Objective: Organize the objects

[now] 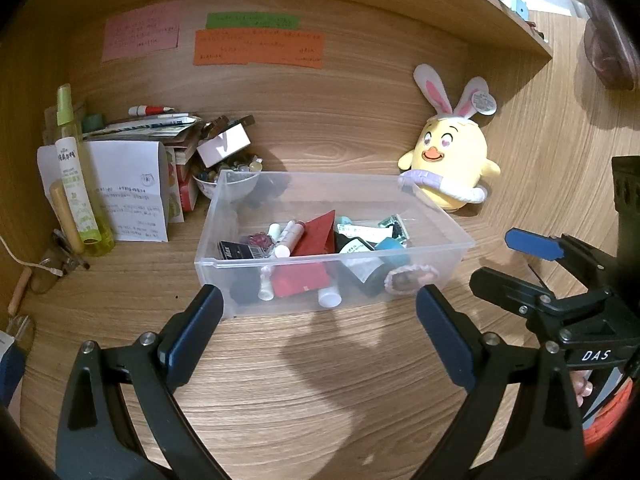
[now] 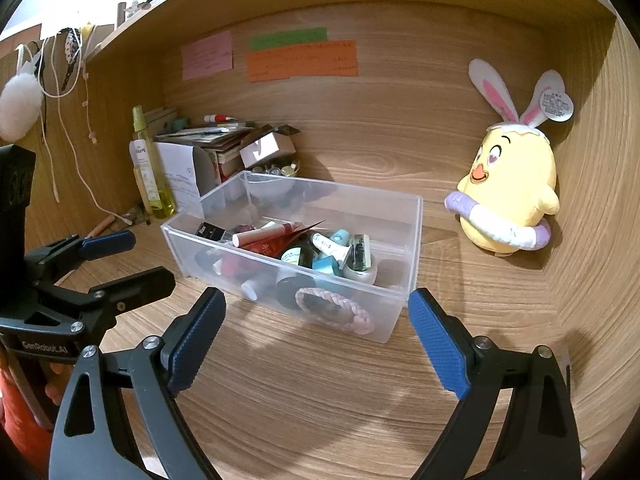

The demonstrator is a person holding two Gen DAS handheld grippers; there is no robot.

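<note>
A clear plastic box [image 1: 440, 216] [image 2: 416, 232] stands on the wooden desk. It holds several small things: a red packet [image 1: 316, 236], white tubes [image 1: 286, 238], small bottles [image 2: 340, 246] and a pink braided hair tie [image 2: 340, 308]. My left gripper [image 1: 320, 332] is open and empty, just in front of the box. My right gripper [image 2: 316, 336] is open and empty, in front of the box's near right corner. It also shows in the left wrist view [image 1: 504, 260]; the left gripper also shows in the right wrist view [image 2: 132, 258].
A yellow plush chick with bunny ears [image 1: 452, 160] [image 2: 508, 196] sits at the back right. At the back left stand a green spray bottle [image 1: 76, 176], a folded paper [image 1: 128, 192], stacked books [image 1: 160, 128] and a bowl of beads [image 1: 228, 178]. Coloured notes [image 1: 256, 46] hang on the back wall.
</note>
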